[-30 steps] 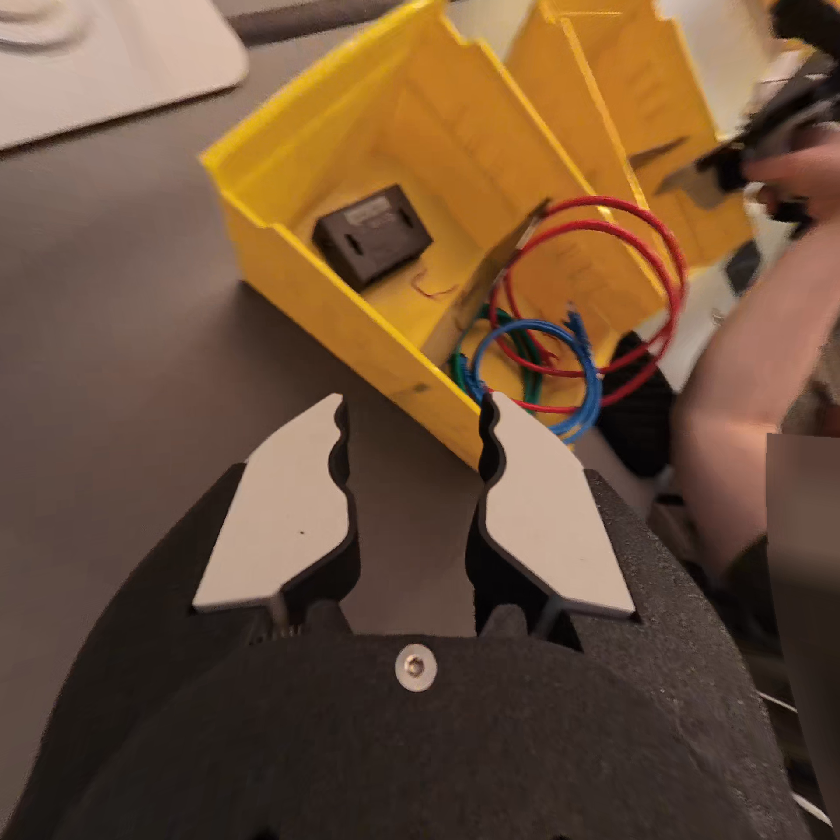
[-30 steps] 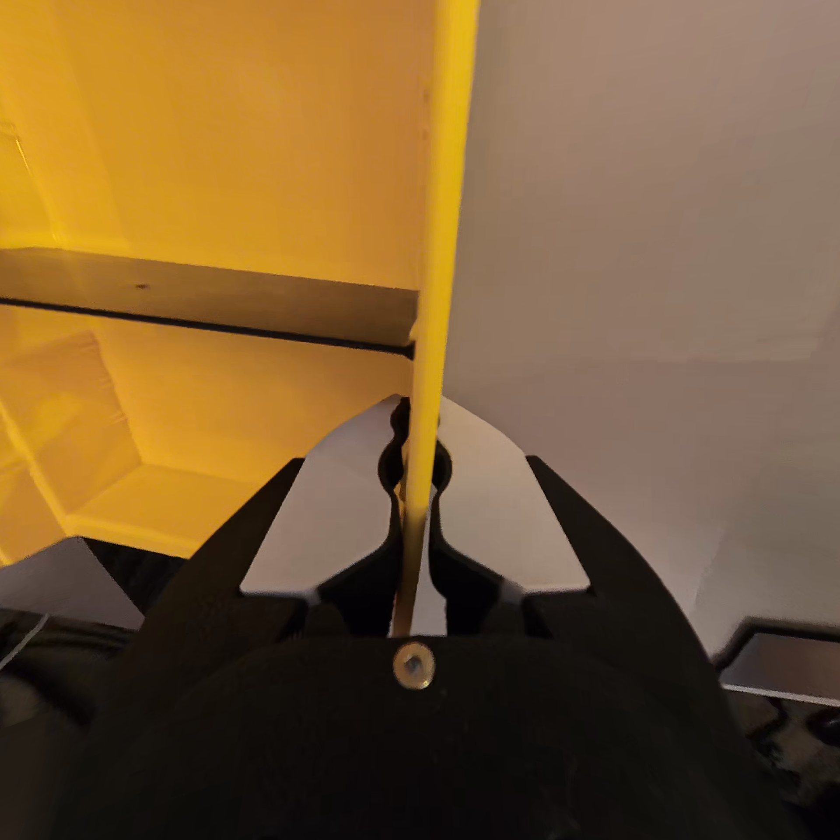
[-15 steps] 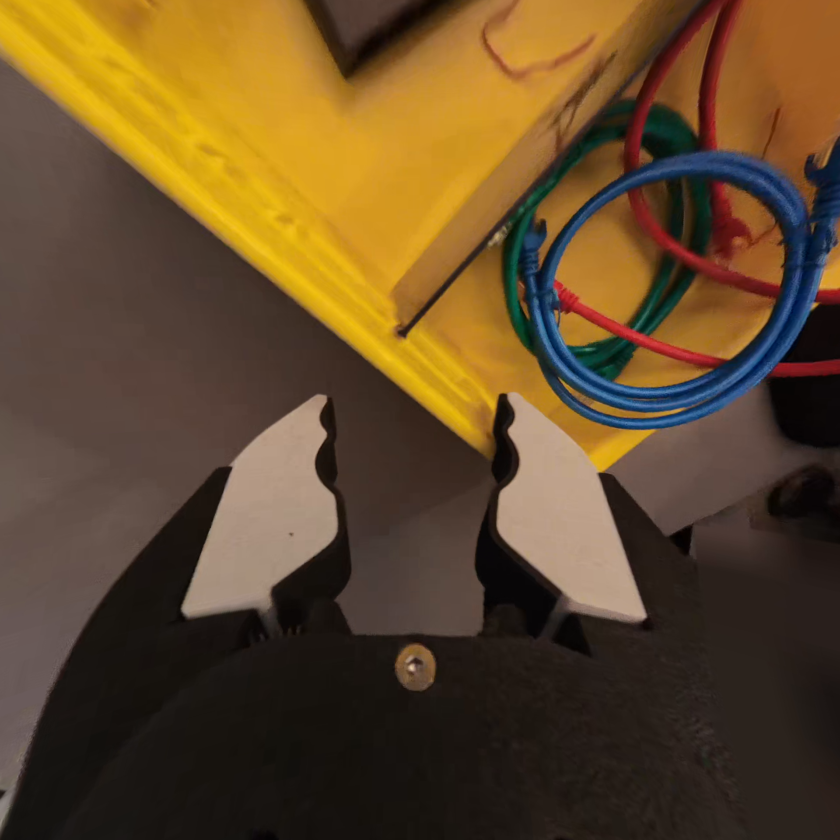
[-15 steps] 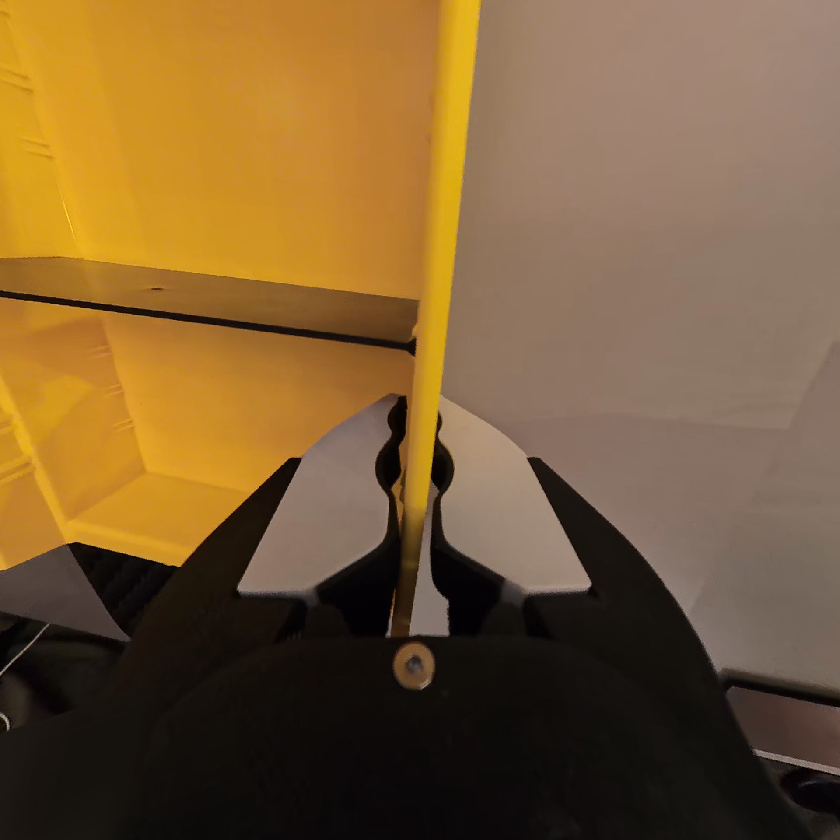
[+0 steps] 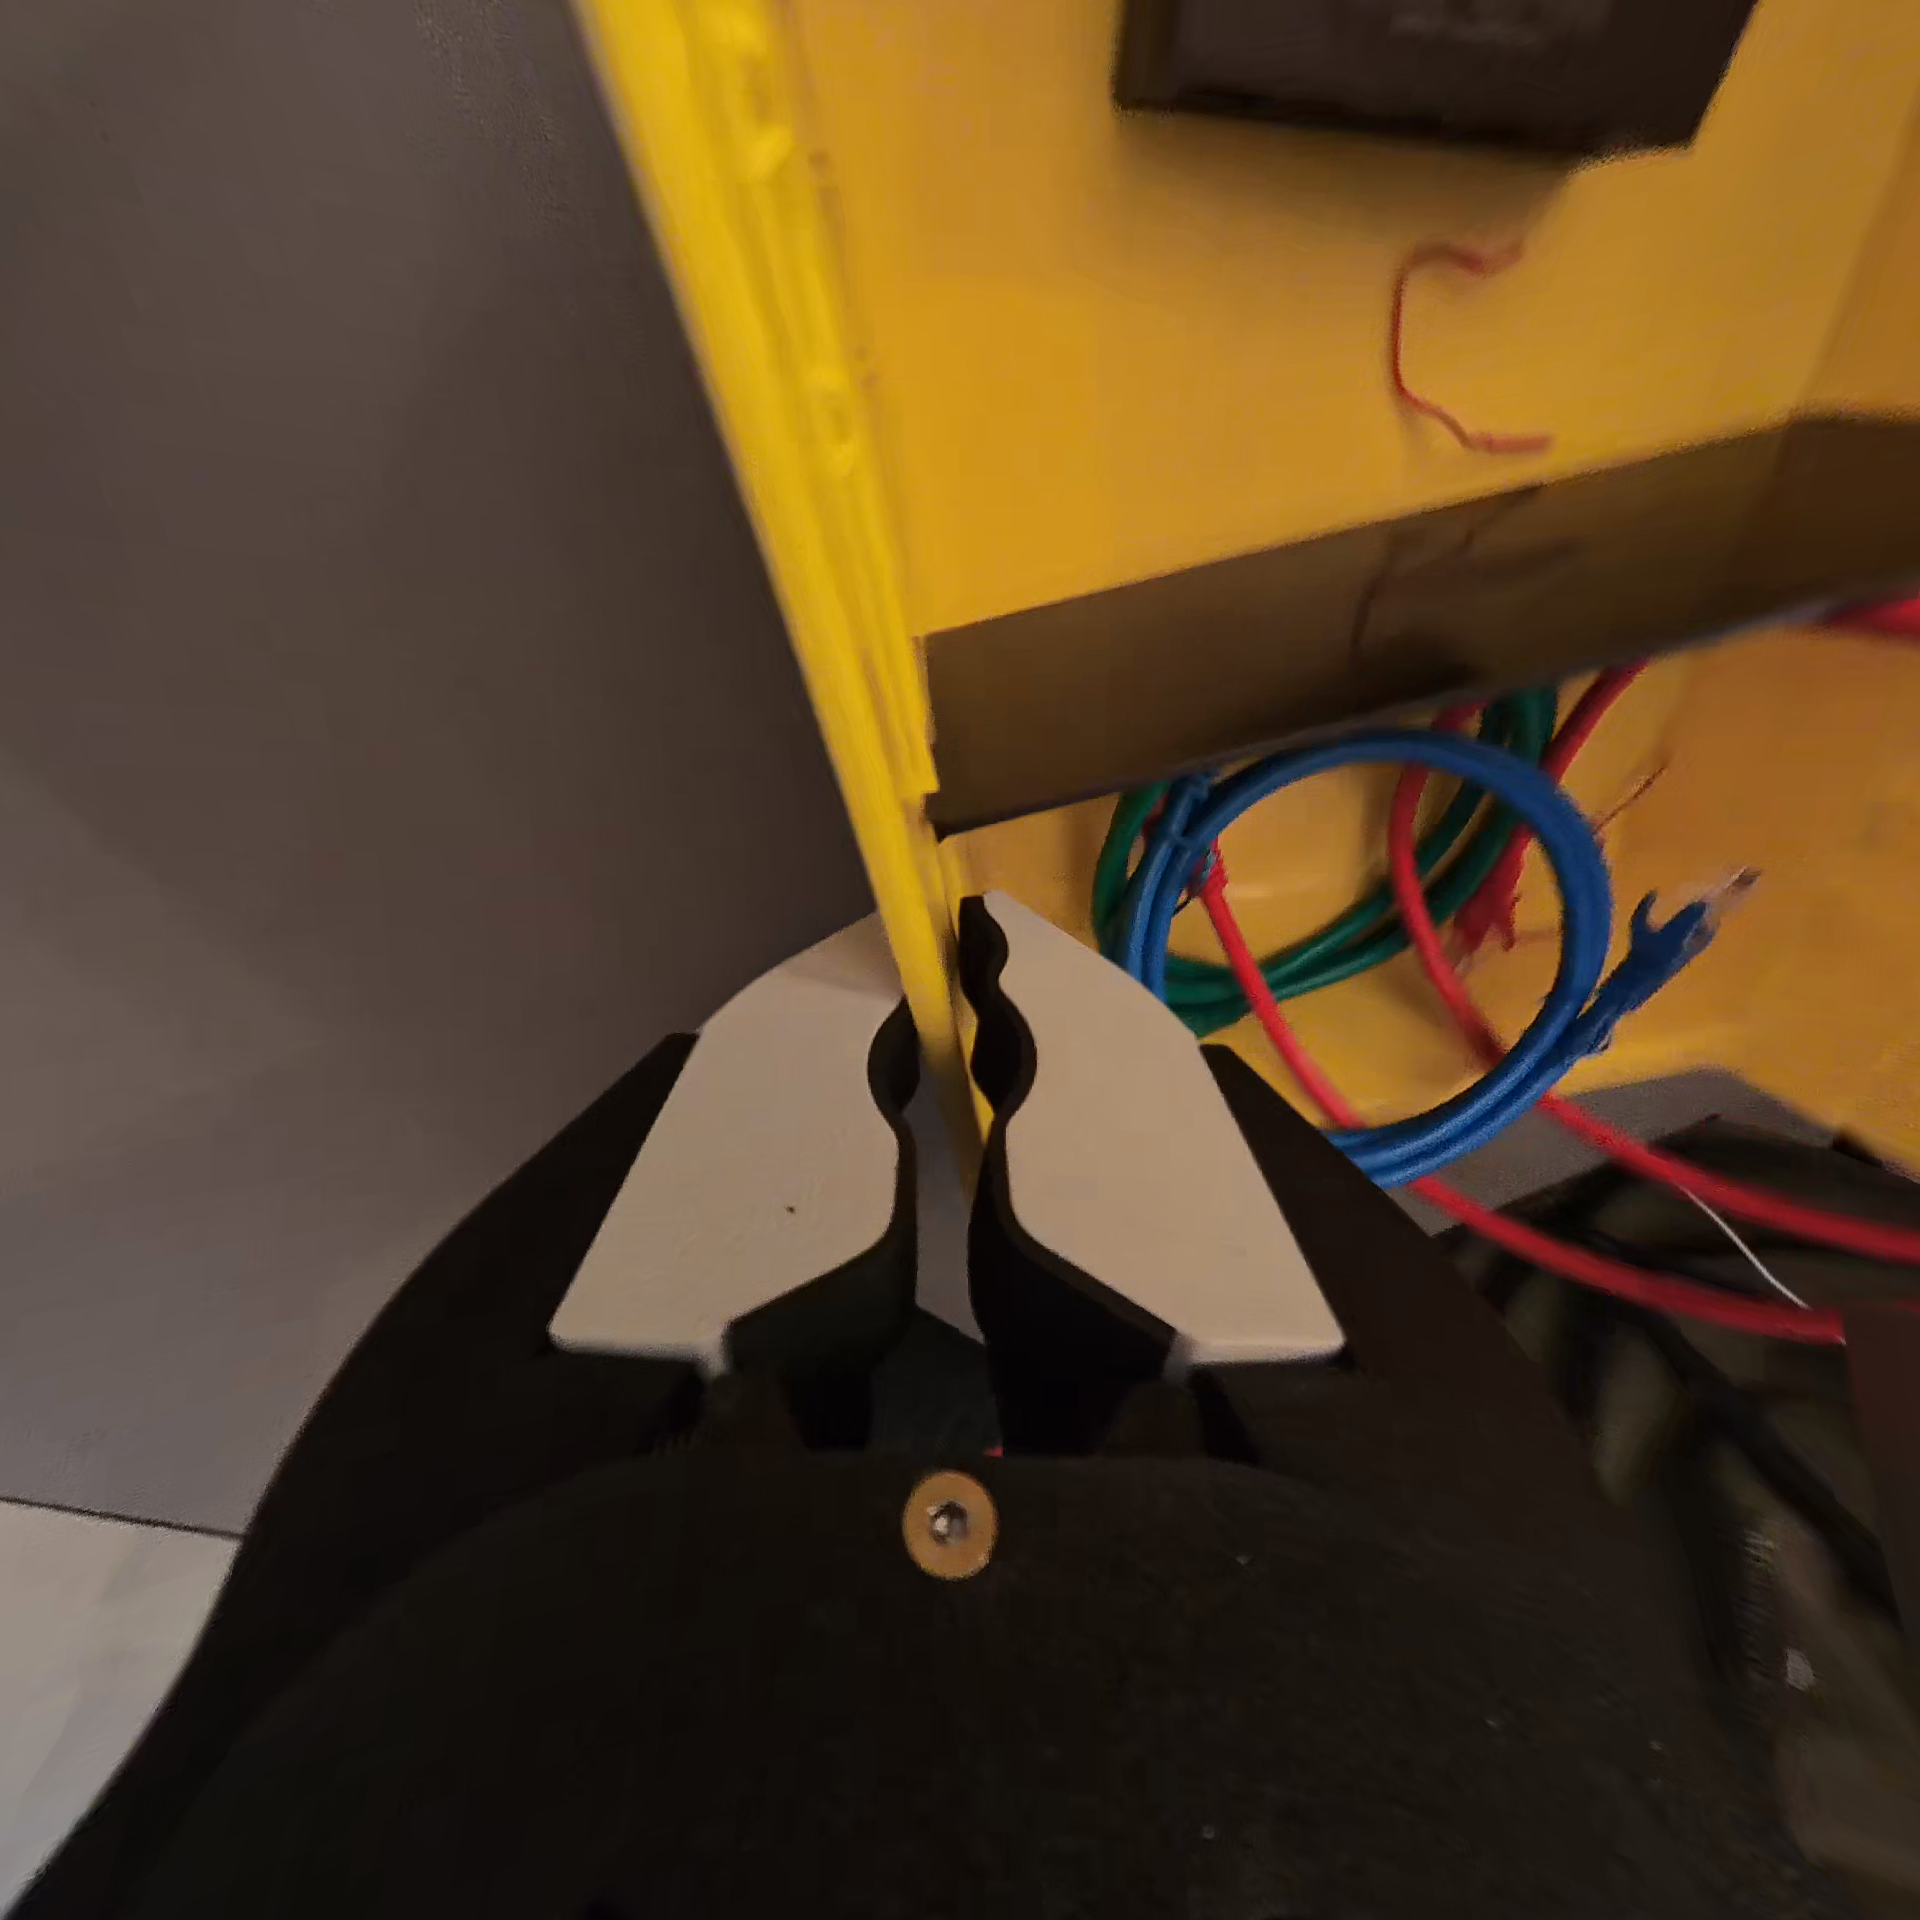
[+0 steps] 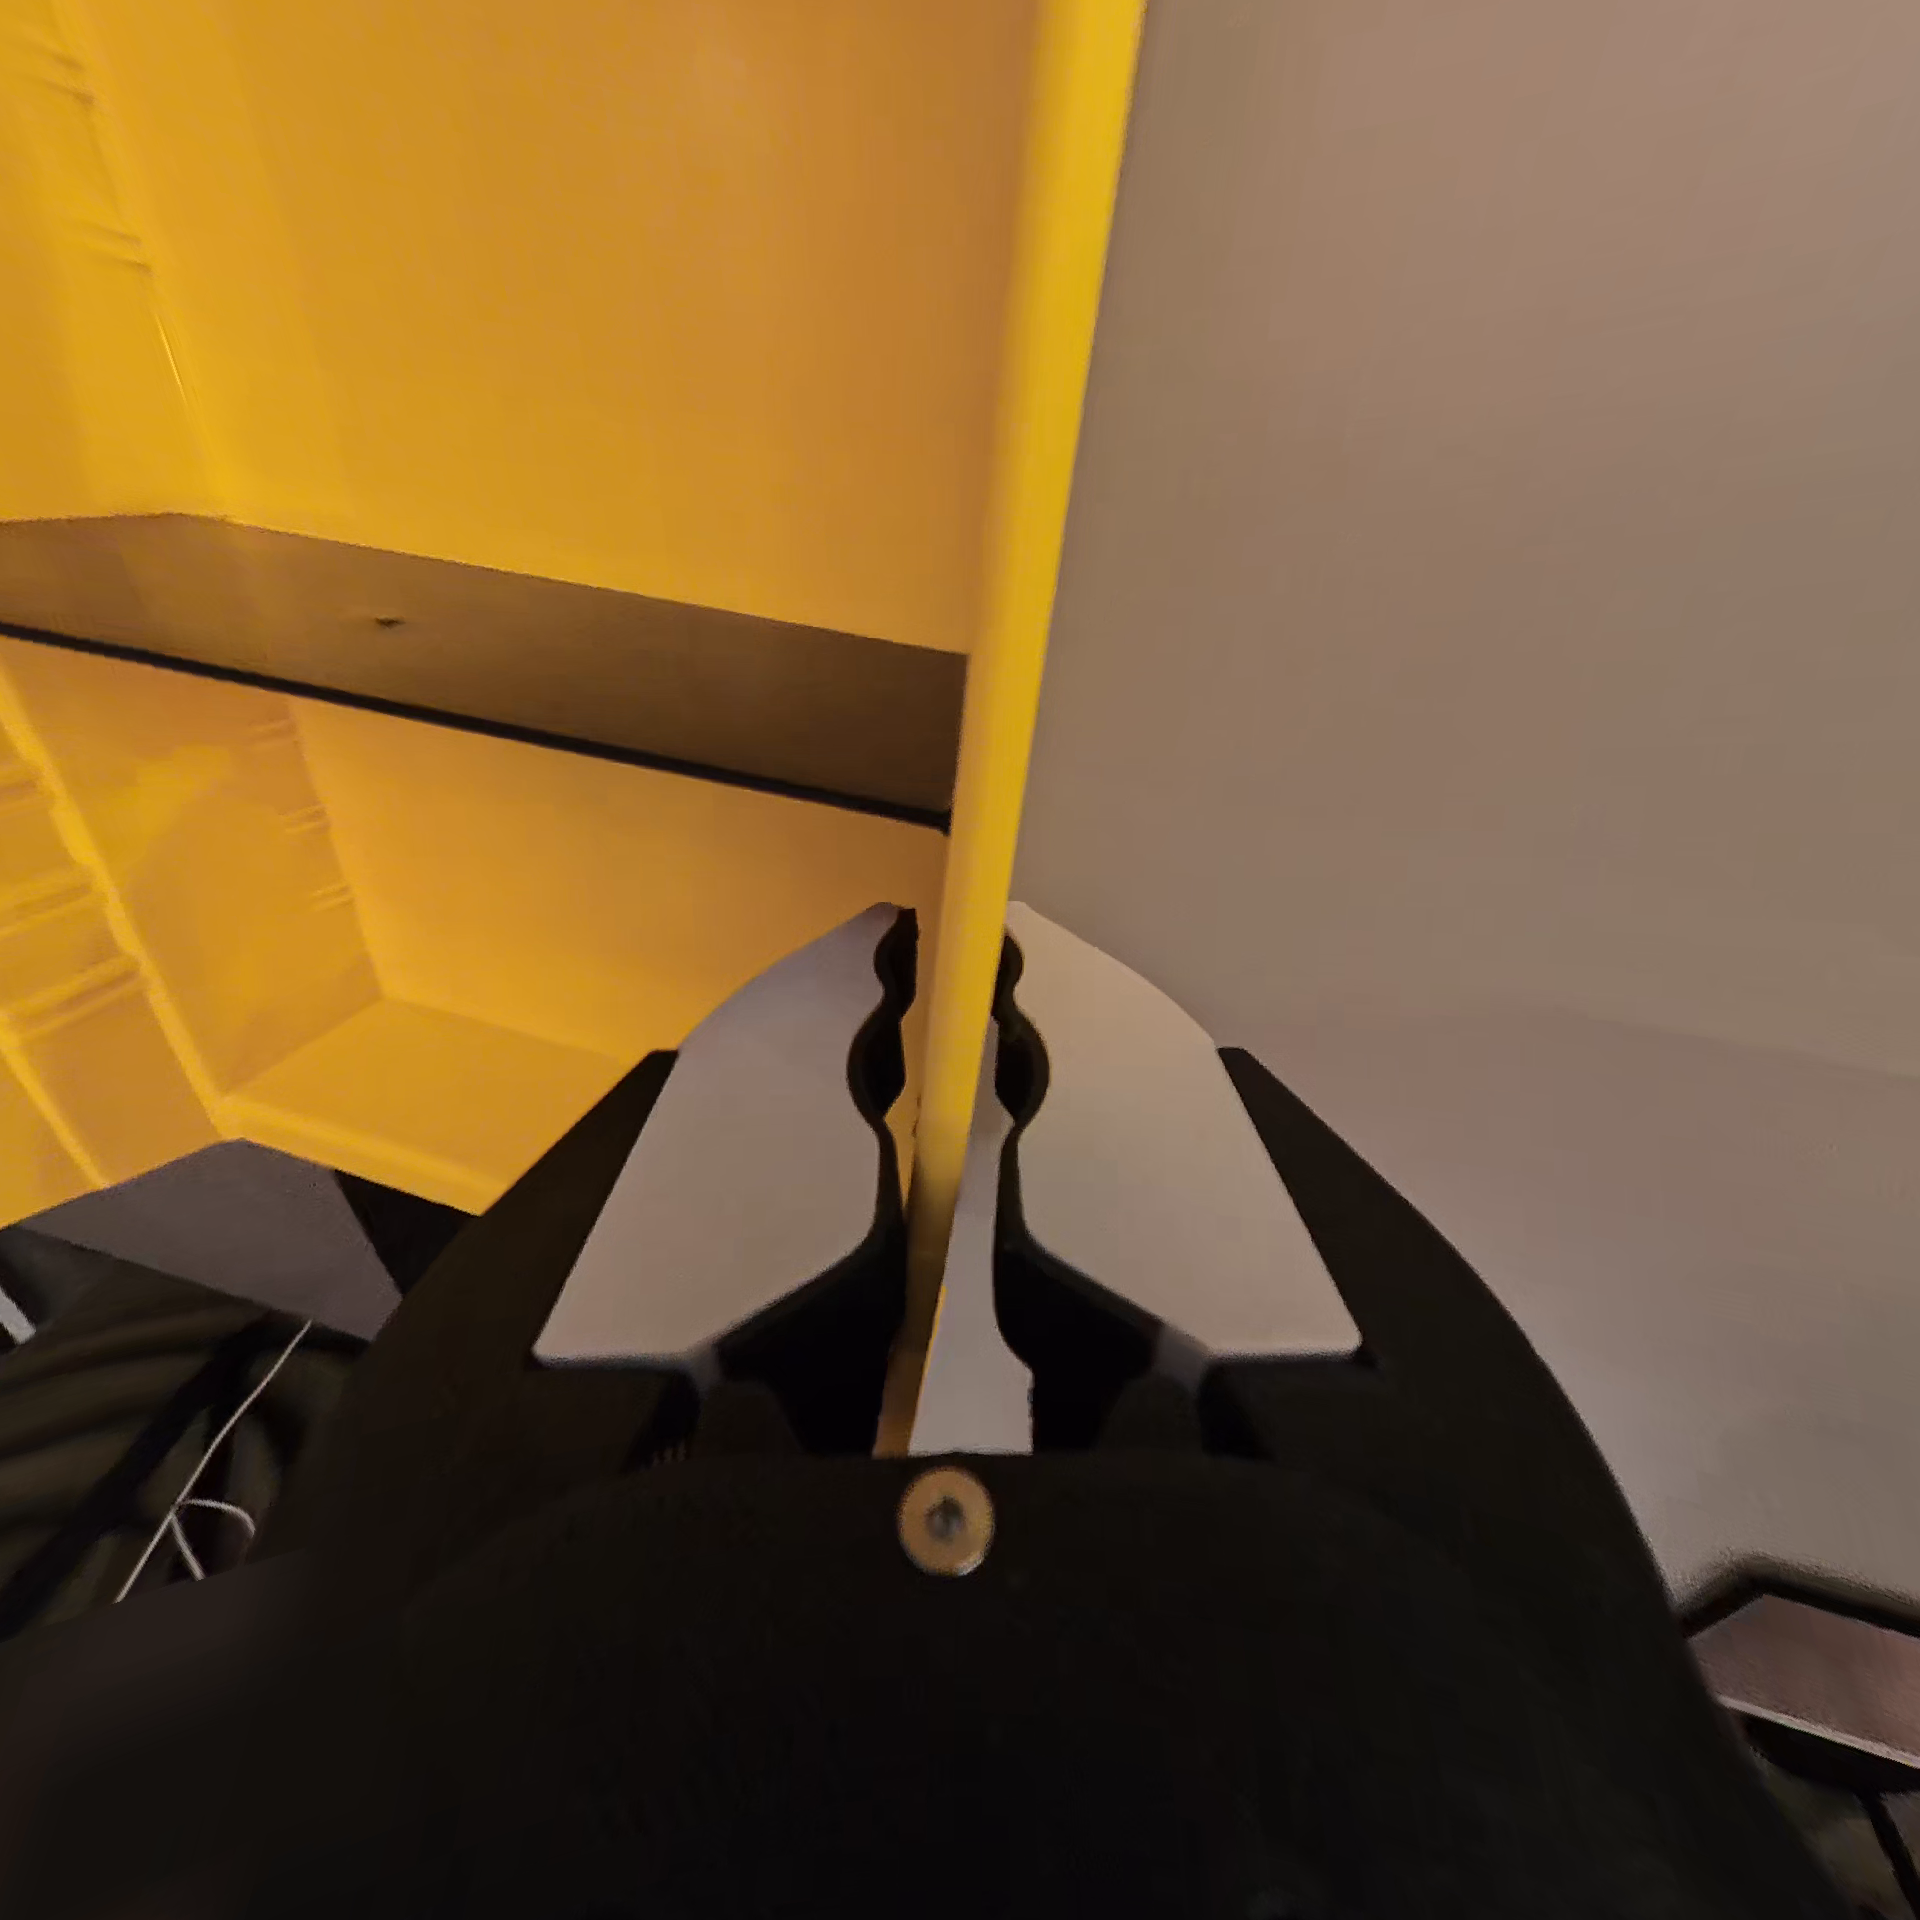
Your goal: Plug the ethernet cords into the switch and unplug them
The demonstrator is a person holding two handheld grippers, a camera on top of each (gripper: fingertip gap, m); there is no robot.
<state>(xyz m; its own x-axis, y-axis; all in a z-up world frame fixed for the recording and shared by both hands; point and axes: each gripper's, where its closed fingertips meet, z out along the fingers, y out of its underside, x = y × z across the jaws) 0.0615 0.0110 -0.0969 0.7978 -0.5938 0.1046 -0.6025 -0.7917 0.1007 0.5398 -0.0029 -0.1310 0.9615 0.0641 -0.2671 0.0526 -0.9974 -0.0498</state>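
Since the earlier frames the left gripper (image 5: 940,1023) has gone from spread open in front of the yellow bin (image 5: 1091,416) to pinched on the bin's side wall, its fingers now nearly together with the thin yellow wall between them. The right gripper (image 6: 956,1023) has not changed: it stays clamped on a yellow wall (image 6: 1049,416) too, one finger inside and one outside, and its view has barely shifted.

In the left wrist view the bin stands on a grey table (image 5: 364,520), and the gripped wall runs up and away from the fingers. A dark divider (image 5: 1403,634) crosses the bin from that wall. Beyond the divider, in the farther compartment, the black switch (image 5: 1423,73) lies on the bin floor, partly cut off by the top of the picture; a loose red thread (image 5: 1423,353) lies on the floor between it and the divider. In the nearer compartment, just beside the left gripper's inner finger, lie the coiled cords: the blue cord (image 5: 1569,862) on top, its plug end pointing right, the green cord (image 5: 1309,966) under it, and the red cord (image 5: 1247,997) looping through both and trailing out over the bin's near edge. None of the cords is plugged into the switch.

The right wrist view shows an empty stretch of yellow interior with a dark divider (image 6: 520,644) meeting the gripped wall, and pale table (image 6: 1507,623) outside the wall. Whether this is the same bin as the one the left gripper has hold of cannot be told.
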